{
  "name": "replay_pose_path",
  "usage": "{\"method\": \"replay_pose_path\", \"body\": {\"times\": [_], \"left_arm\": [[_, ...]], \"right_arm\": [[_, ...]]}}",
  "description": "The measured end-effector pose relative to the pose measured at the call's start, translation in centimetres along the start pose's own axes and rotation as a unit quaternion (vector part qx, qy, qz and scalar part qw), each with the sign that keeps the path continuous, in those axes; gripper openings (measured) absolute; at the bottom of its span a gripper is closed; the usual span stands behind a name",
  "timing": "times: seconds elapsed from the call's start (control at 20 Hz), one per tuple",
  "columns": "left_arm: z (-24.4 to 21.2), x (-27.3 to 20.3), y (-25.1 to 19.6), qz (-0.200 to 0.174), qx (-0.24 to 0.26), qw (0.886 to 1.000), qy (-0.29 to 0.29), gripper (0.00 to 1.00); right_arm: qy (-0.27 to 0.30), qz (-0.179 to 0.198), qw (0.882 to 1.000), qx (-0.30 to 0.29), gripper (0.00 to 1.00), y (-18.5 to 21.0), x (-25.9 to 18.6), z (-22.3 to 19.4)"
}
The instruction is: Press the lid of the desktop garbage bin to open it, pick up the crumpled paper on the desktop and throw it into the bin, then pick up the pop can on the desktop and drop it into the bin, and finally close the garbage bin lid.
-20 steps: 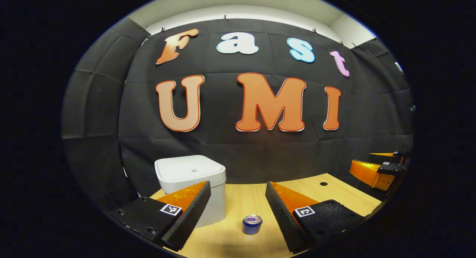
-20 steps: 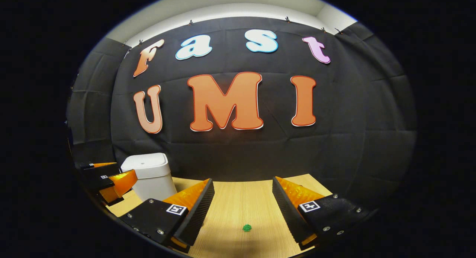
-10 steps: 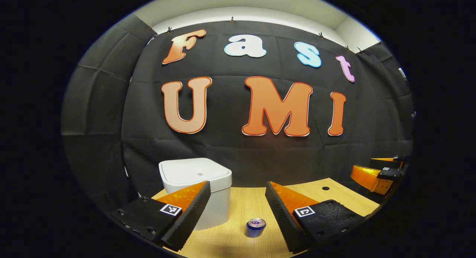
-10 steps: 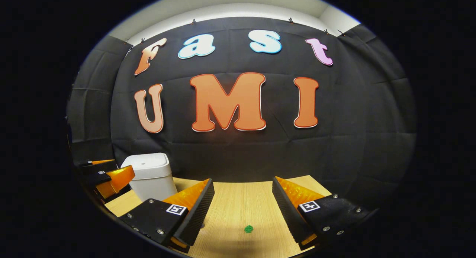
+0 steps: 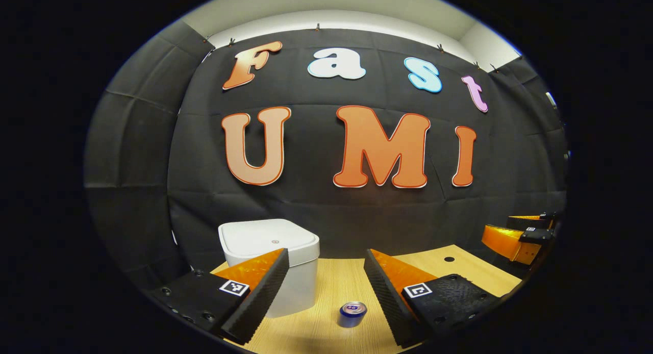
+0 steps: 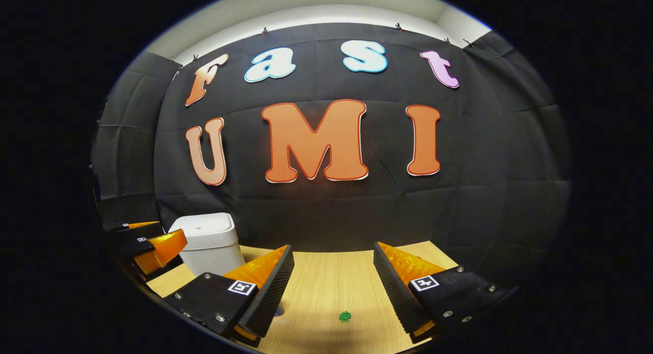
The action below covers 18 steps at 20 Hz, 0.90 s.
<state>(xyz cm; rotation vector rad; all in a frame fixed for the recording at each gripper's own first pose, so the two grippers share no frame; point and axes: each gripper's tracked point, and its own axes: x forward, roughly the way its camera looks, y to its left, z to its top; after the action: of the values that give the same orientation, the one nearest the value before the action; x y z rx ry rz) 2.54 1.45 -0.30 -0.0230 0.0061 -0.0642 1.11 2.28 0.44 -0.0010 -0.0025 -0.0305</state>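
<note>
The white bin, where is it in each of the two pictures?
Left gripper view: the white bin stands on the table, lower left of middle, lid shut, partly behind the left gripper, beside the pop can.
Right gripper view: the bin sits far at the lower left, beside the other gripper.
Shared landmark: the wooden table against the black cloth wall.

Wall: black cloth point(image 5: 316, 206) hung in creased panels, clipped along its top edge.
Ceiling: pale strip point(image 6: 316, 7) above the cloth.
Table: light wood point(image 6: 326, 277), one small round hole point(image 5: 449, 259).
</note>
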Motion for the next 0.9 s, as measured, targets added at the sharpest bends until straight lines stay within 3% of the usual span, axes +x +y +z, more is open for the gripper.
{"method": "replay_pose_path", "body": {"times": [0.9], "left_arm": [[0.0,2.0,-0.9,-0.005,0.005,1.000,0.000,0.94]], "right_arm": [[-0.003,0.005,1.000,-0.002,0.94,-0.6,1.1,0.4]]}}
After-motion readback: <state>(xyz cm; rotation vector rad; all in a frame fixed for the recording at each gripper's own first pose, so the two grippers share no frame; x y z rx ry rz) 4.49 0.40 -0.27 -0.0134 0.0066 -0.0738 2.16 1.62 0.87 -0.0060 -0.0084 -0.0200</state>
